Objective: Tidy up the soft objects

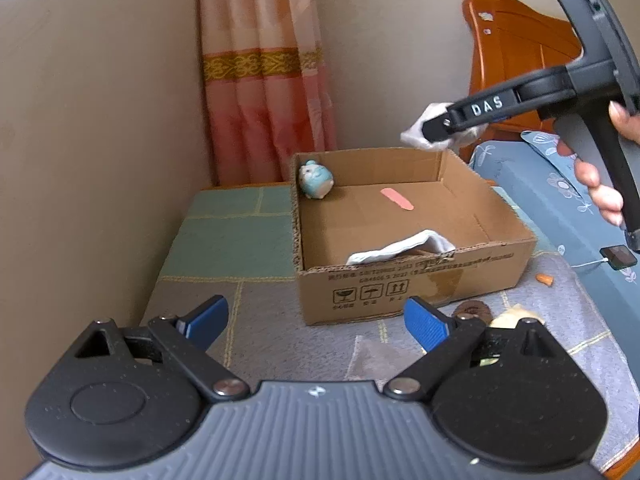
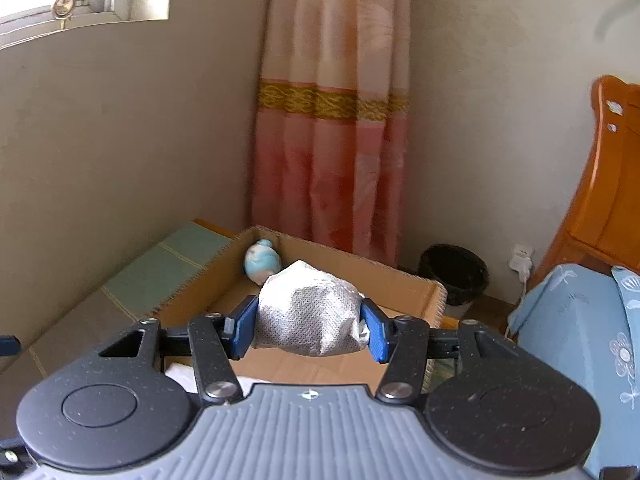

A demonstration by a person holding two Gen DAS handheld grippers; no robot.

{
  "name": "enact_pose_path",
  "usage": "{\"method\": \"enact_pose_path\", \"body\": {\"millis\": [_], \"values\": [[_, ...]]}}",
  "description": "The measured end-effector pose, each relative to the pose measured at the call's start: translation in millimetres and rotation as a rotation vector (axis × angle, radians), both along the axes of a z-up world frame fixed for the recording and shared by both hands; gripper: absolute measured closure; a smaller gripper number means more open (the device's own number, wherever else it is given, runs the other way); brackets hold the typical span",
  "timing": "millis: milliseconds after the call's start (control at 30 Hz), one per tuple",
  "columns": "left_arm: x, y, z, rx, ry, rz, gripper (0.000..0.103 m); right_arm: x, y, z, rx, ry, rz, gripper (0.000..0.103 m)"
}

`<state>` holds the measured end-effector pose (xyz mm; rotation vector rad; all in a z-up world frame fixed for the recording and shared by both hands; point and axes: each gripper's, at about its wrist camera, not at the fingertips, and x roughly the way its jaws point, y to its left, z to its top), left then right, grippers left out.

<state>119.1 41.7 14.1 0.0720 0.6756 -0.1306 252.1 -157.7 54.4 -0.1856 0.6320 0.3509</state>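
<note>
Both tongs are ours: the right gripper [image 2: 308,326] clamps a crumpled white mesh cloth bundle [image 2: 306,310] mid-frame above the open brown cardboard box [image 1: 420,280], while the left gripper [image 1: 316,320] gapes empty at bottom.

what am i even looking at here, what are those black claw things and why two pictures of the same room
Each black claw is a hand-held gripper with two blue-padded fingers, and each carries its own camera looking forward along the fingers. That gives two views of one moment.

The left gripper is open and empty. Its view also shows the person's hand holding the right gripper's handle.

The right gripper is squeezing a balled-up white cloth above a cardboard box.

Inside the box are a small blue plush toy, another white cloth and a pink strip. The box sits on a patchwork cover.
</note>
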Motion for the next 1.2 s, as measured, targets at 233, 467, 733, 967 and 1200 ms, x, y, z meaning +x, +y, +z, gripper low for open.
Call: {"method": "enact_pose_path", "body": {"millis": [233,467,733,967,1200], "values": [[-2,4,-3,0.000,0.012,0.000,0.008,-11,22,-16,0.016,0.061,0.106,0.000],[-4,4,-4,-0.001,0.016,0.000,0.008,-24,16,-25,0.002,0.096,0.073,0.000],[-11,1,-2,0.011,0.017,-0.007,0.005,-41,1,-24,0.030,0.098,0.014,0.000],[-18,0,-3,0.016,0.024,-0.014,0.004,-61,-10,-37,0.041,0.115,-0.037,0.000],[-24,-1,-10,0.017,0.047,-0.019,0.003,-85,-18,-52,0.045,0.125,-0.107,0.000]]}}
